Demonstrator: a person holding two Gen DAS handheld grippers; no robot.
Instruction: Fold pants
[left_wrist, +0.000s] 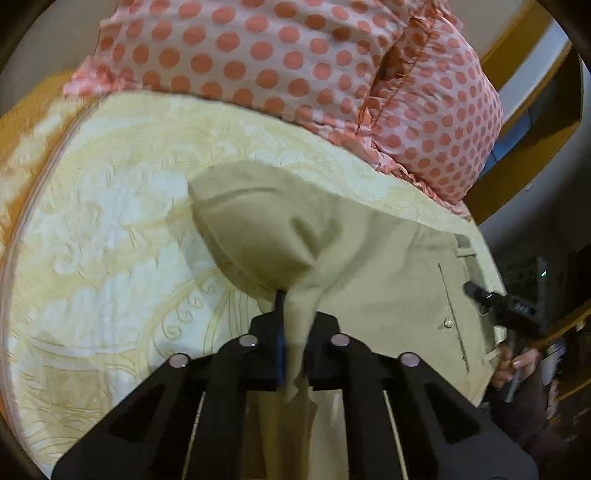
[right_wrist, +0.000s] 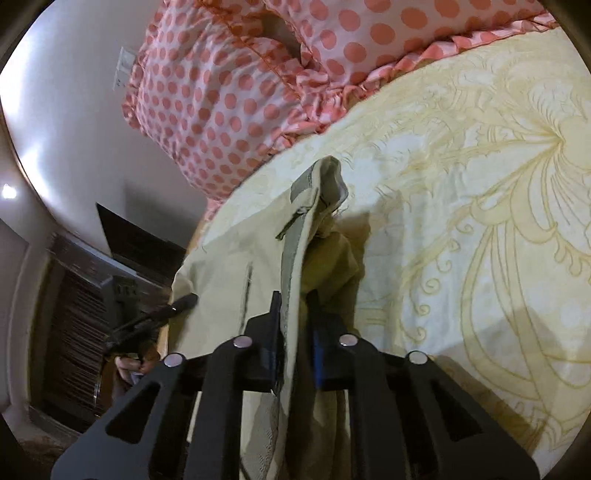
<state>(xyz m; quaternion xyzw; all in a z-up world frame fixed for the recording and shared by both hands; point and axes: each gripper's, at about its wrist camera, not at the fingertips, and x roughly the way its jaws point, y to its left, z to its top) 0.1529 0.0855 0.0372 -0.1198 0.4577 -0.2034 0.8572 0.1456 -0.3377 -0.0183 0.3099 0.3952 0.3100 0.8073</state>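
Khaki pants (left_wrist: 388, 288) lie on a cream patterned bedspread (left_wrist: 110, 221). My left gripper (left_wrist: 295, 310) is shut on a bunched fold of the pants and lifts it off the bed. My right gripper (right_wrist: 295, 306) is shut on the pants (right_wrist: 229, 295) at the waistband (right_wrist: 295, 236), which stands up between the fingers. The right gripper also shows in the left wrist view (left_wrist: 495, 299) at the pants' far right edge, with a hand on it. The left gripper shows in the right wrist view (right_wrist: 162, 317) at the left.
Pink polka-dot pillows (left_wrist: 295, 55) lie along the head of the bed, also in the right wrist view (right_wrist: 229, 85). The bed edge (left_wrist: 491, 258) is beside the pants. Dark furniture (right_wrist: 74, 295) stands by the wall beyond the bed.
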